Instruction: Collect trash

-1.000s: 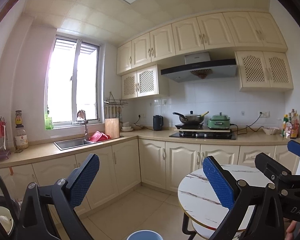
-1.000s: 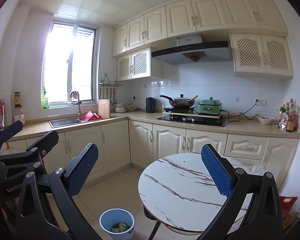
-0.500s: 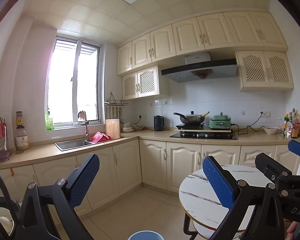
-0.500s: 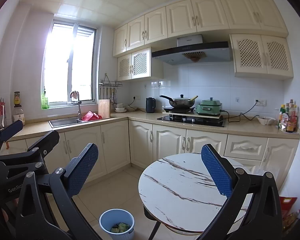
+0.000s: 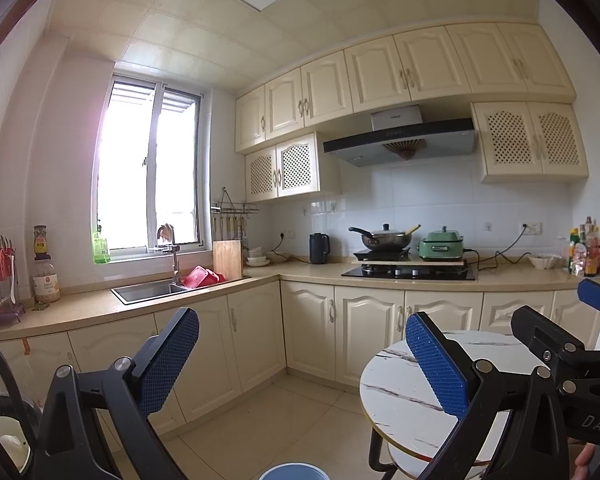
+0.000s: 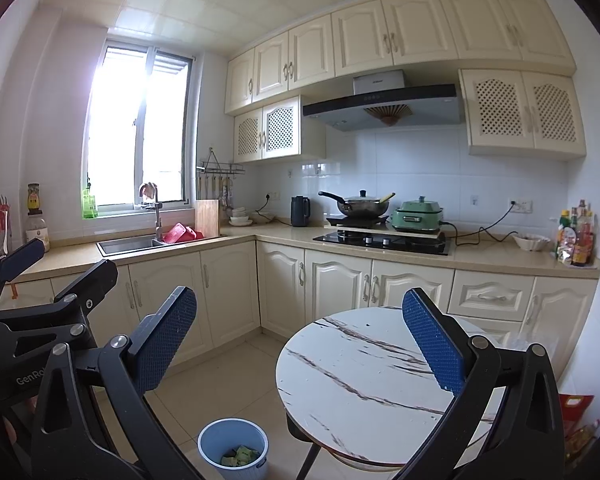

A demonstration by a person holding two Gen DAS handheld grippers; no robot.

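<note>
1. Both claws, left gripper (image 5: 302,354) and right gripper (image 6: 300,334), are hanging spread wide, gripping nothing
2. Green trash (image 6: 239,457) is lying inside the blue bin (image 6: 233,432), which is standing beside the round table (image 6: 364,380)

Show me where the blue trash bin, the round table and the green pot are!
blue trash bin (image 6: 220,438): right wrist view, on its inner wall above the trash.
round table (image 6: 352,364): right wrist view, on the bare marble top.
green pot (image 6: 418,212): right wrist view, on its side.

A light blue bin (image 6: 233,449) stands upright on the floor, green crumpled trash (image 6: 240,457) lying inside.
</note>
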